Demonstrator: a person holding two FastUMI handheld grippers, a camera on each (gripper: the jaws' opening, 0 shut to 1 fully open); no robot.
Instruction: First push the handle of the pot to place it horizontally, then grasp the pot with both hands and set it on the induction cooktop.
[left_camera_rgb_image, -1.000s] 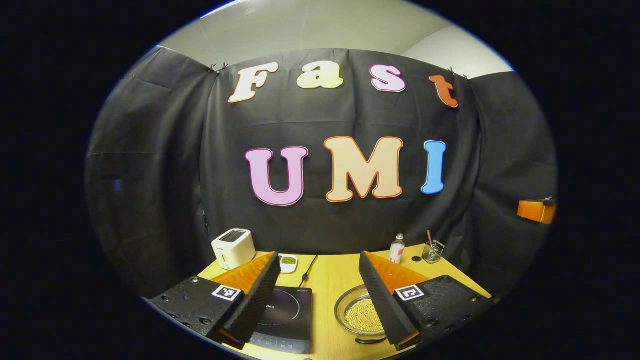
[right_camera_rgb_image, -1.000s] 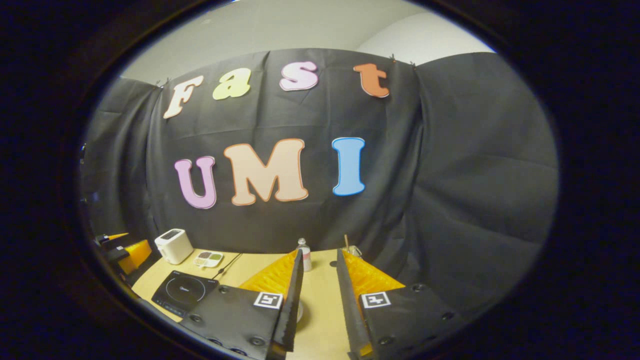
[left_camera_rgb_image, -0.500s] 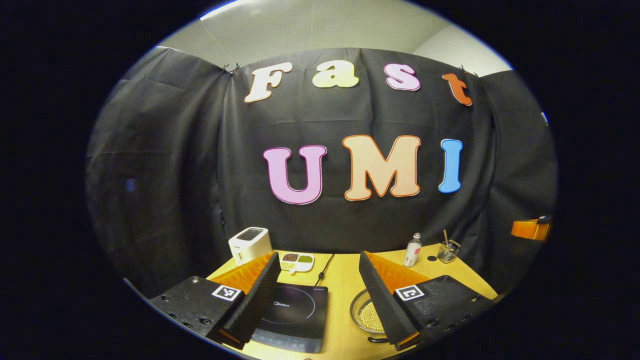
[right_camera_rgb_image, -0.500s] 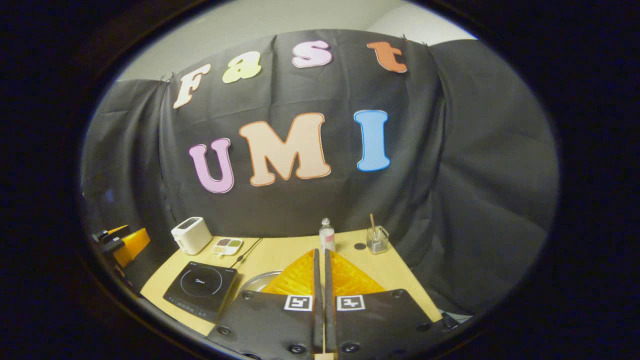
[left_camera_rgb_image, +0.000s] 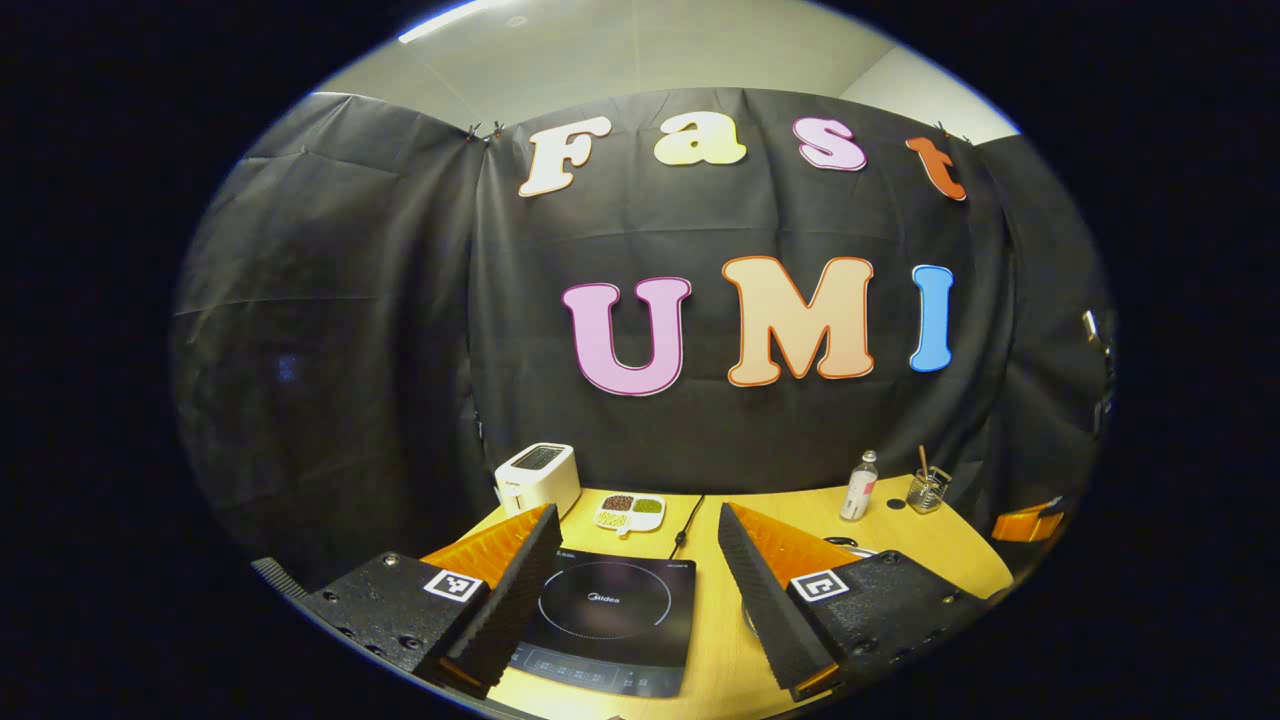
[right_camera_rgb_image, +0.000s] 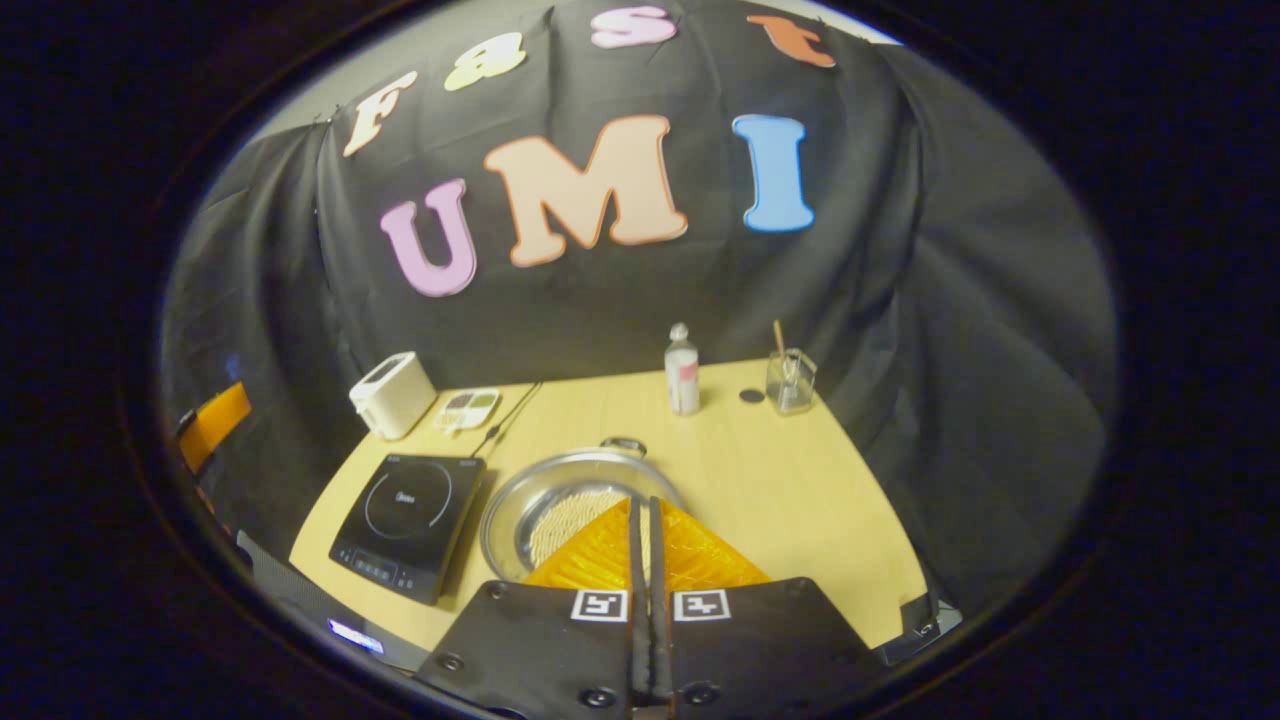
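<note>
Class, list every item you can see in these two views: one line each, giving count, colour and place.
table: one, light wood, bearing everything.
pot: one, silver, pale beads inside, centre.
induction cooktop: one, black, left of pot.
toaster: one, white, back left.
divided dish: one, white, beside toaster.
bottle: one, clear, back centre.
glass cup: one, clear, stick inside, back right.
left gripper: one, open, above cooktop.
right gripper: one, shut, over pot.

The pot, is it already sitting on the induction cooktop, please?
No, the pot rests on the table beside the induction cooktop.
</note>
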